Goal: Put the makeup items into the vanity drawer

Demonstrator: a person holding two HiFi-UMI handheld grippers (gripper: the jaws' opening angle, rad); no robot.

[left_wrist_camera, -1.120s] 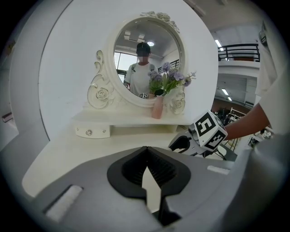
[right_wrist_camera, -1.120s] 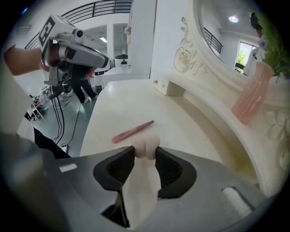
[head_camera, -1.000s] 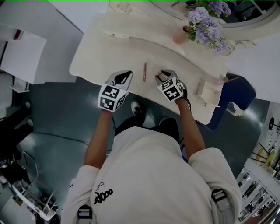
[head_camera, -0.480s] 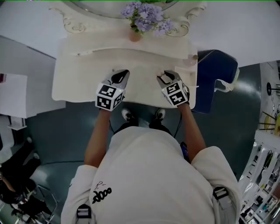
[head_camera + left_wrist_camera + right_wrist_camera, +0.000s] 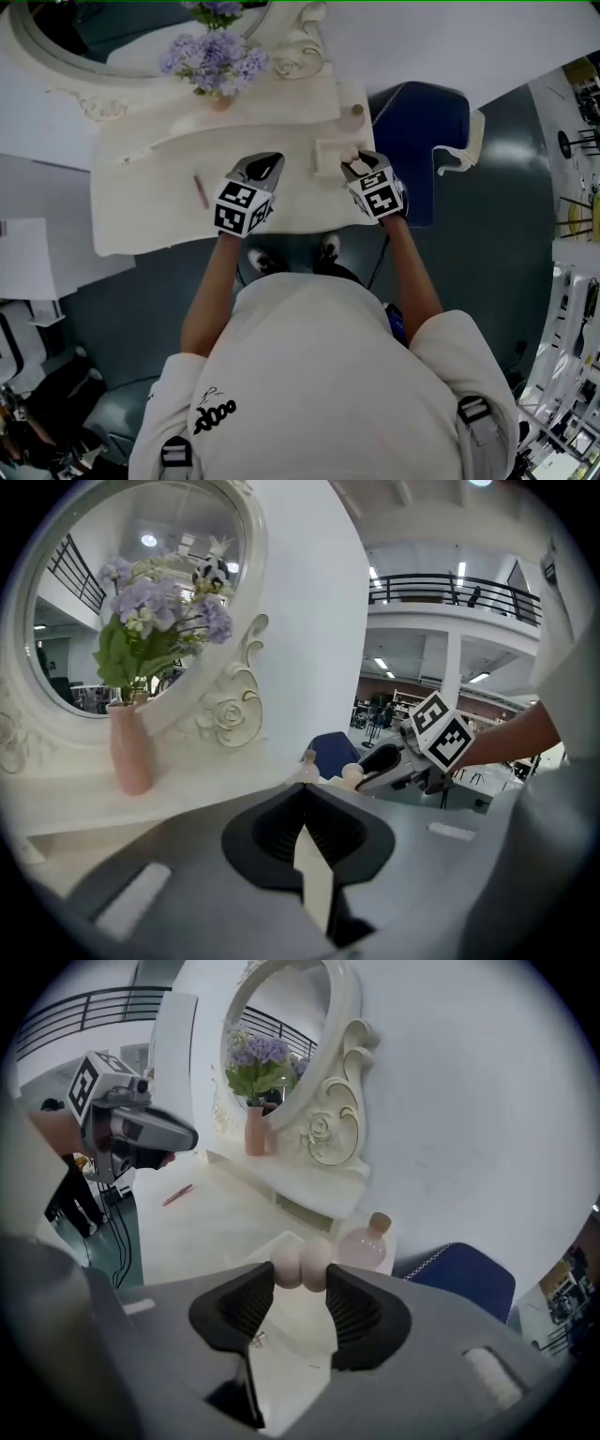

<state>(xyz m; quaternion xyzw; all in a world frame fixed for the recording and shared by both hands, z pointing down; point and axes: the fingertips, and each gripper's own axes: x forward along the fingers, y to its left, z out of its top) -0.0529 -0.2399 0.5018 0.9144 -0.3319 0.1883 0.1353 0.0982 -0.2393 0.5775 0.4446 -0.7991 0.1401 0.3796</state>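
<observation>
Over the small open drawer [image 5: 328,150] at the three o'clock end of the vanity top [image 5: 159,211], the right gripper [image 5: 354,167] has a pale two-lobed makeup sponge [image 5: 302,1262] between its jaw tips. The jaws are opening, though both pads touch the sponge. A pink bottle [image 5: 354,114] stands just beyond the drawer, toward one o'clock. The left gripper [image 5: 269,164] is over the tabletop's middle, jaws pressed together, empty. A pink pencil [image 5: 200,190] lies at its nine o'clock.

The right gripper [image 5: 353,169], jaws opening around a makeup sponge [image 5: 302,1262], has moved over the drawer [image 5: 324,148], upper centre.
</observation>
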